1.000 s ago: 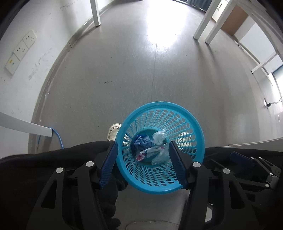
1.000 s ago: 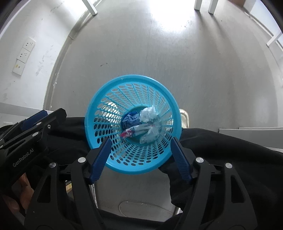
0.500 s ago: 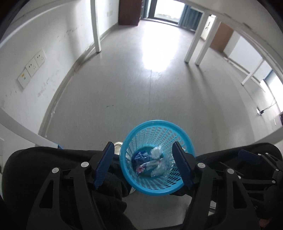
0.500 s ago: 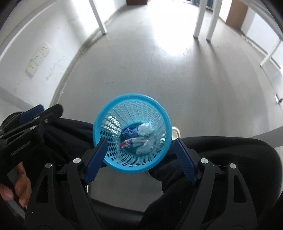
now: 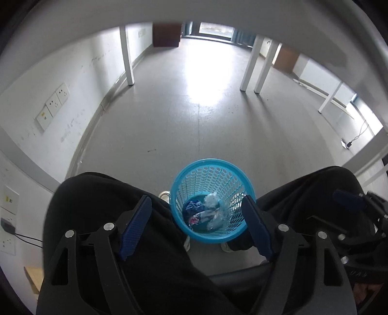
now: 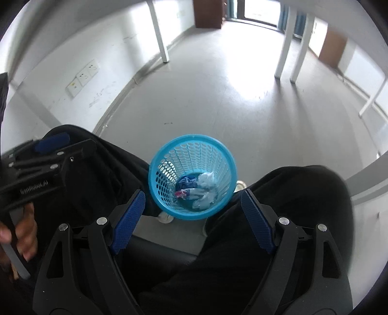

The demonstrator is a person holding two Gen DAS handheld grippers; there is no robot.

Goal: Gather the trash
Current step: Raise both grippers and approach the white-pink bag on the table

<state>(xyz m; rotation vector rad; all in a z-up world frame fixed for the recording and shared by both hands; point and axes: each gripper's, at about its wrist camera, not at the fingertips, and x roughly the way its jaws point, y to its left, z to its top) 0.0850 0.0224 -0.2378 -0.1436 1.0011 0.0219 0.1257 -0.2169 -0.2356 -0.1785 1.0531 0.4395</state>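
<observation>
A blue perforated plastic basket (image 5: 210,169) stands on the grey floor between the seated person's black-trousered legs; it also shows in the right wrist view (image 6: 194,147). Inside lies trash: a dark blue wrapper (image 5: 191,208), a red-and-white wrapper (image 5: 197,216) and crumpled clear plastic (image 5: 213,202); the same pile shows in the right wrist view (image 6: 197,190). My left gripper (image 5: 196,229) is open and empty, high above the basket. My right gripper (image 6: 192,219) is open and empty, also well above it. The left gripper's body shows at the right wrist view's left edge (image 6: 46,164).
White table legs (image 5: 253,65) stand on the floor ahead. A white wall with sockets (image 5: 52,105) runs along the left. The person's knees (image 5: 101,193) flank the basket, shoes (image 6: 166,216) beside its base. A white tabletop's underside (image 5: 218,14) arches overhead.
Both grippers have risen and pulled back from the basket, which now looks smaller and lower in view. More of the room and the person's legs show. Both stay open.
</observation>
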